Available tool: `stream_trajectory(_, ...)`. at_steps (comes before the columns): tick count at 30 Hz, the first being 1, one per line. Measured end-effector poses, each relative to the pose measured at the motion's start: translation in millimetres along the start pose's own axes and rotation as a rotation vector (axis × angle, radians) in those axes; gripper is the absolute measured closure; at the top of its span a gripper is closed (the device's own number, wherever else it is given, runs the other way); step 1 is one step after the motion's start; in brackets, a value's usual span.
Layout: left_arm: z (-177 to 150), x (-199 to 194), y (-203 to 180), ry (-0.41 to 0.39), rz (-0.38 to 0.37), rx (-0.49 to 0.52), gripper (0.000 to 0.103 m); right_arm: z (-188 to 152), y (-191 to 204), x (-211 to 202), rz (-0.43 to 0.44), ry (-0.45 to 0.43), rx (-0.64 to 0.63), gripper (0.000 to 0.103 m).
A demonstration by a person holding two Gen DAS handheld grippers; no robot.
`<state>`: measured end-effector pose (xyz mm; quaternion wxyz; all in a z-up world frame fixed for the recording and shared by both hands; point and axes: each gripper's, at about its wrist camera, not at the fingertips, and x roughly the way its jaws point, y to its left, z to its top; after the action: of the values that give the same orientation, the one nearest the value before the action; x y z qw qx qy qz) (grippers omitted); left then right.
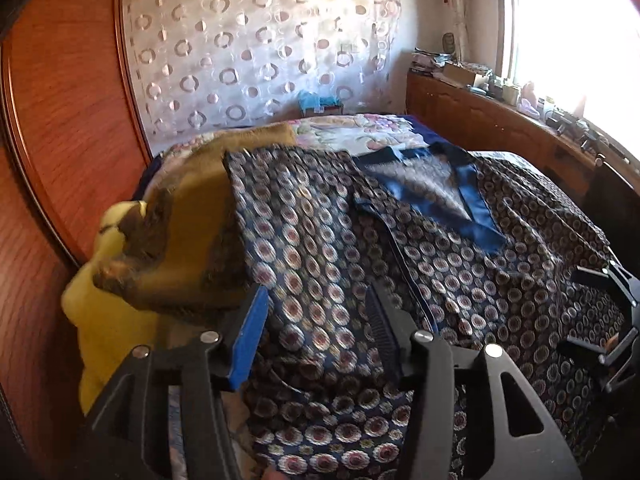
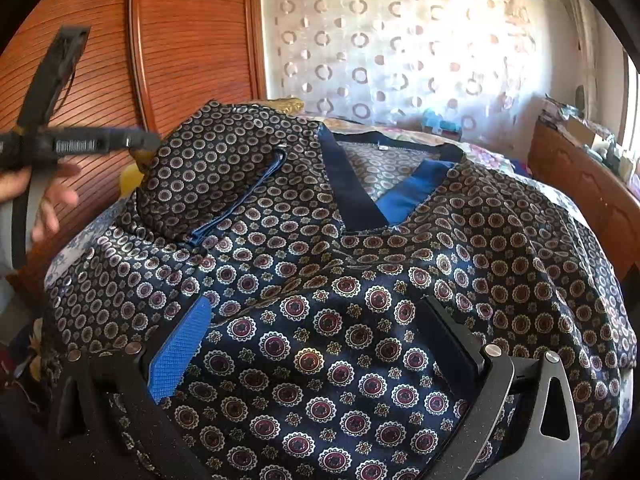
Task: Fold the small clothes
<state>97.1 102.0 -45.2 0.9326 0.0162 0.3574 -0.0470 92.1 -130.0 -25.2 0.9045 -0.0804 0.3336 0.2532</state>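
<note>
— Sleeve folded yet?
— Looks so: the dark satin medallion-print top [image 2: 320,280] lies spread on the bed. Left gripper [image 1: 320,328] and right gripper [image 2: 316,336] both gape empty. Next, pinch the opposite sleeve.

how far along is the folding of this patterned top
Done: one sleeve lies folded in across the patterned top. In hand: nothing; the left gripper stands open above the cloth, and the right gripper is open too. Left: the window-side half still spreads out unfolded, and so does the body.
</note>
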Motion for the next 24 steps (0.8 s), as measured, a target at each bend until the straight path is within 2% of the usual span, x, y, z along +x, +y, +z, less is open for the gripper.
stream_trajectory(16,-20,43,-45,0.097,-0.079,0.055,0.052,2,-13,-1,0.025,0.019,0.036,0.000)
stream_trajectory(24,-24,51,-42,0.127,-0.105,0.032,0.051,12,-91,-44,-0.112,-0.021,0.082,0.004)
